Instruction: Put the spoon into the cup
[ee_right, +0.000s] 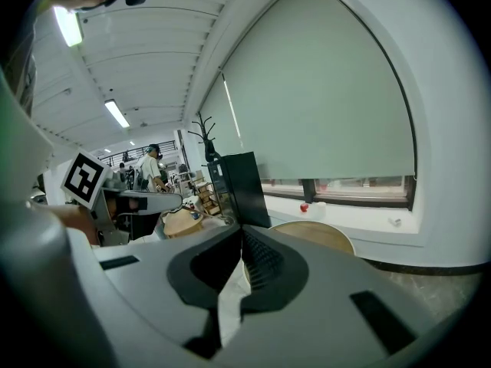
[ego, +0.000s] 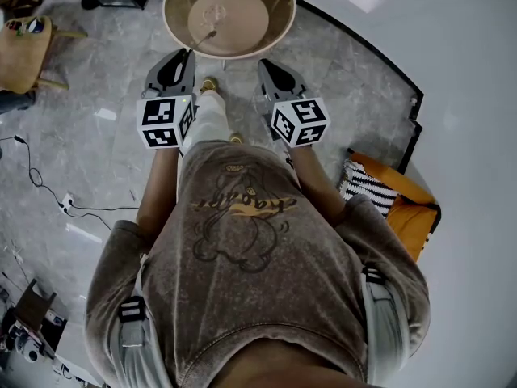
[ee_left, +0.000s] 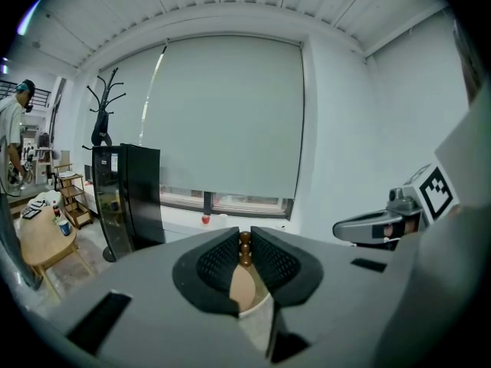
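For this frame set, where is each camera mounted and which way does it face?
Head view: on the person's head, facing steeply down at the floor and round table; torso, arms, left gripper and right gripper show.
Left gripper view: on the left gripper, facing a window blind; its fingers hold a spoon.
Right gripper view: on the right gripper, facing the same window blind and the round table; its fingers are together.
Shared: both gripper views show the black cabinet, and each shows the other gripper.

Brown graphic T-shirt (ego: 242, 233), pale trousers (ego: 208, 124), grey left tongs (ego: 186, 55), matching right tongs (ego: 263, 63)
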Motion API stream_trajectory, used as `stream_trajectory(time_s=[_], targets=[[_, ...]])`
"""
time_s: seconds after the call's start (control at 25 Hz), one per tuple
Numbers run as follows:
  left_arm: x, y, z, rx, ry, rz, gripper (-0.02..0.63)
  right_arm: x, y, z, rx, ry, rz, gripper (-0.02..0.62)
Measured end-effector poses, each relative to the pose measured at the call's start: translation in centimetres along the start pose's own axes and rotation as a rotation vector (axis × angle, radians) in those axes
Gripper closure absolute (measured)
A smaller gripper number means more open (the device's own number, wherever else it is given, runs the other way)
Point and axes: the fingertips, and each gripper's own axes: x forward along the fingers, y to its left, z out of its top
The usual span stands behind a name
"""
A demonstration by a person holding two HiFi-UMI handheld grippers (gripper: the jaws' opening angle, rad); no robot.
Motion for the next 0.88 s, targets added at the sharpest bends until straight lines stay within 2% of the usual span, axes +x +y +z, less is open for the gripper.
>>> stream_trajectory(time_s=[0.32, 0.6, 0.88], targets=[[3.9, 2.5, 0.5, -0.009, 0.031, -0.015, 0.548, 4.0, -1.6, 0.9, 0.018, 0.030, -0.006, 0.575], [7.7, 5.6, 2.6, 0.002, 0.045, -0.036, 0.548, 8.0, -3.1, 3.5, 0.022, 0.025, -0.028, 0.575], [11.6, 6.9, 4.8, 0.022, 0.046, -0.077, 0.548, 10.5, -5.3, 5.5, 0.028, 0.018, -0.061, 0.575]])
